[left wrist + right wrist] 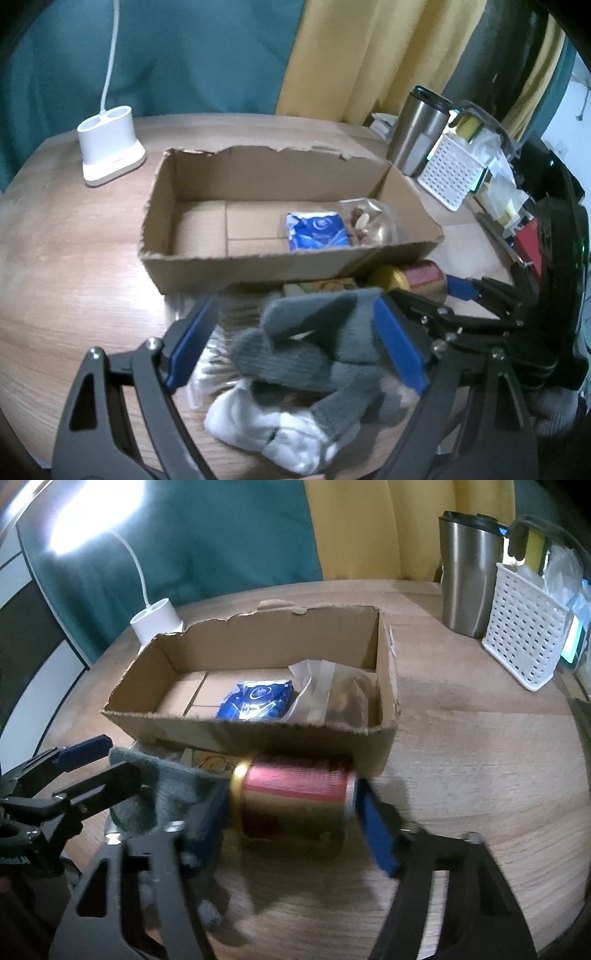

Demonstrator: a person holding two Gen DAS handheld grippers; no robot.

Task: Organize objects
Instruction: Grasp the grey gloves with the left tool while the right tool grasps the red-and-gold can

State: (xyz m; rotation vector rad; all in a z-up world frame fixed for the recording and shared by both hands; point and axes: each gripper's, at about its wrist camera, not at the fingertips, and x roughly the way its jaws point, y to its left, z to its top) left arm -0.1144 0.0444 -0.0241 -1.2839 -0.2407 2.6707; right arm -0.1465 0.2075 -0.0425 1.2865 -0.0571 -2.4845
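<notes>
Socks [314, 354], a grey-and-white bundle, lie on the table [74, 280] in front of the cardboard box [258, 266], between the blue pads of the left claw [295, 343]. Its jaws stand apart around the bundle, the right pad close against the grey knit, the left pad off it (the blur makes contact hard to judge). Beside them a red and gold can [295, 794] lies on its side against the box's near wall, bracketed end to end by the right claw [291, 819], whose jaws are spread with the pads at or near the can's two ends; no firm clamp shows yet.

The box already holds a blue packet [317, 232] and a clear bag of nuts [373, 221] at its right end, with the left half bare. To do this step well, I would close the left claw low and centred on the bundle so both socks come up together, lift above the torn rim, and set them in the bare left half. The can looks likely to roll, so squeezing squarely on its flat ends seems wise.
</notes>
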